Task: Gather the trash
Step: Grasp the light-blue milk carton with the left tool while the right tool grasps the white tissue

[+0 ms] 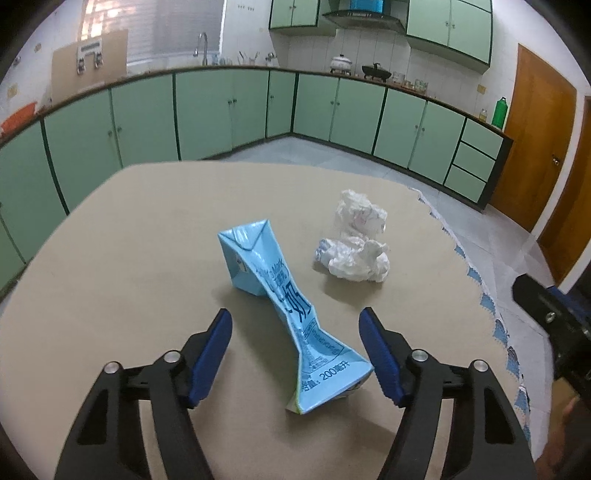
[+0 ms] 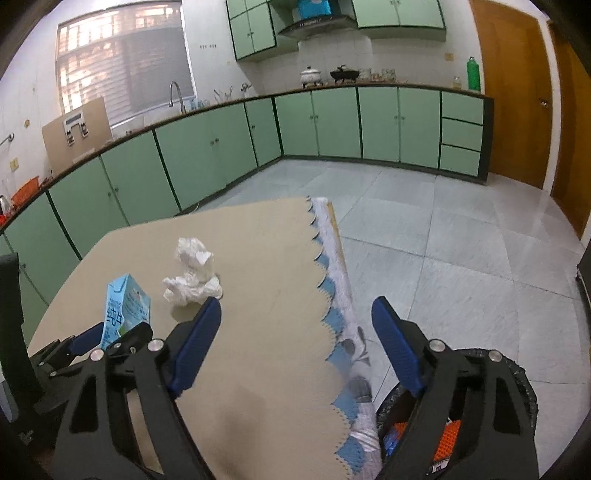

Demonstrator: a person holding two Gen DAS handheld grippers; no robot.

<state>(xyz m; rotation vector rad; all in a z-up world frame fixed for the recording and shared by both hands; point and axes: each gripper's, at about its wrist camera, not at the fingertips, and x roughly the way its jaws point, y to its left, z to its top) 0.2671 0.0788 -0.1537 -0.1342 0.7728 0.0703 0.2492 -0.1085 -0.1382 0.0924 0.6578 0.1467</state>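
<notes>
Place: home kitchen
Fittings: green cabinets (image 2: pixel 207 147), range hood (image 2: pixel 314 22), sink tap (image 2: pixel 175 92)
Worktop: white pot (image 2: pixel 310 75), black wok (image 2: pixel 344 75)
Floor: pale tiles (image 2: pixel 443 229)

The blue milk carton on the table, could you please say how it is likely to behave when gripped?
The blue milk carton is crushed thin at its waist, so it is probably empty and light. Its creased walls would likely give further under the pads instead of resisting. Lying flat on the table, it seems unlikely to roll, though it may slide.

You could read "200" with unit characters along the near end of the crushed blue carton (image 1: pixel 288 310); its large dark characters stayed too distorted.
</notes>
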